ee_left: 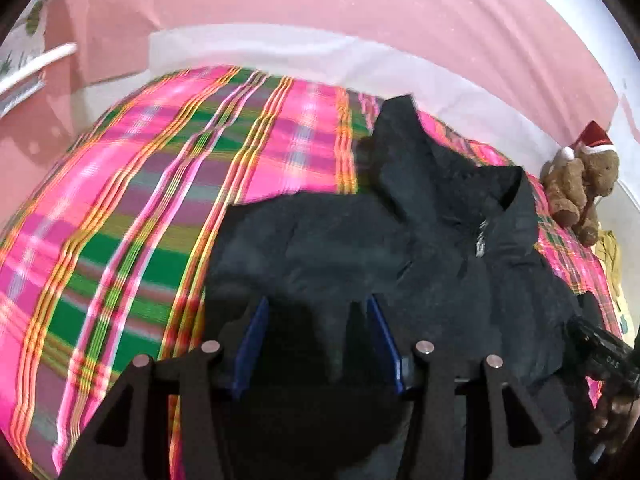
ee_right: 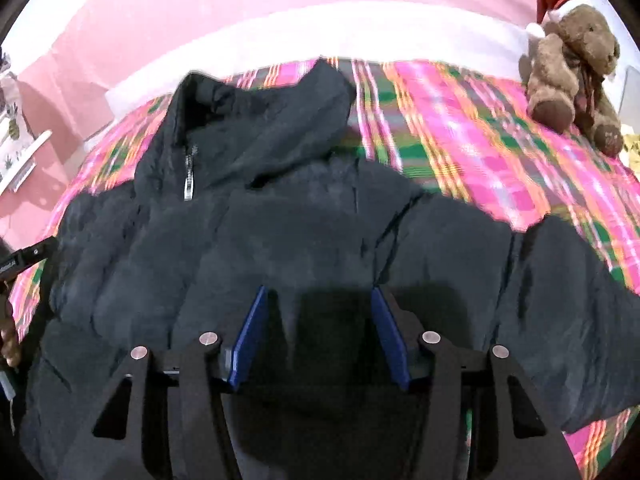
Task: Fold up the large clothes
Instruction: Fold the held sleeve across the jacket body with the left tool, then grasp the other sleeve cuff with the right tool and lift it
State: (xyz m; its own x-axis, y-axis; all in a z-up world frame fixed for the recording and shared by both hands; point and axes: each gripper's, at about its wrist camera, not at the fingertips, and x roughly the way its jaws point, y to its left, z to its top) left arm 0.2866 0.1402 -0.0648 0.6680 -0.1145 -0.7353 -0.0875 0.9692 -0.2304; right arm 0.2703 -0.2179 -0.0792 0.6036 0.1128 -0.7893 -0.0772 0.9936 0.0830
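A black puffy jacket (ee_left: 400,240) lies spread on a bed, its collar and zipper (ee_right: 188,176) toward the far side. My left gripper (ee_left: 316,304) is low on the jacket's near left part. Dark padded fabric bunches between its blue pads (ee_left: 252,336), and its jaws have come in on it. My right gripper (ee_right: 318,296) sits on the jacket (ee_right: 280,232) at its near middle, blue pads (ee_right: 390,336) pressed on a thick bulge of fabric. Each view catches the other gripper at its edge, the right one (ee_left: 600,356) and the left one (ee_right: 24,260), both held in a hand.
The bed has a pink, green and yellow plaid cover (ee_left: 140,220). A brown teddy bear (ee_right: 572,76) in a red Santa hat sits at the far right corner. A pink wall and white bed edge (ee_right: 280,36) lie beyond. A white shelf (ee_left: 36,60) stands at the far left.
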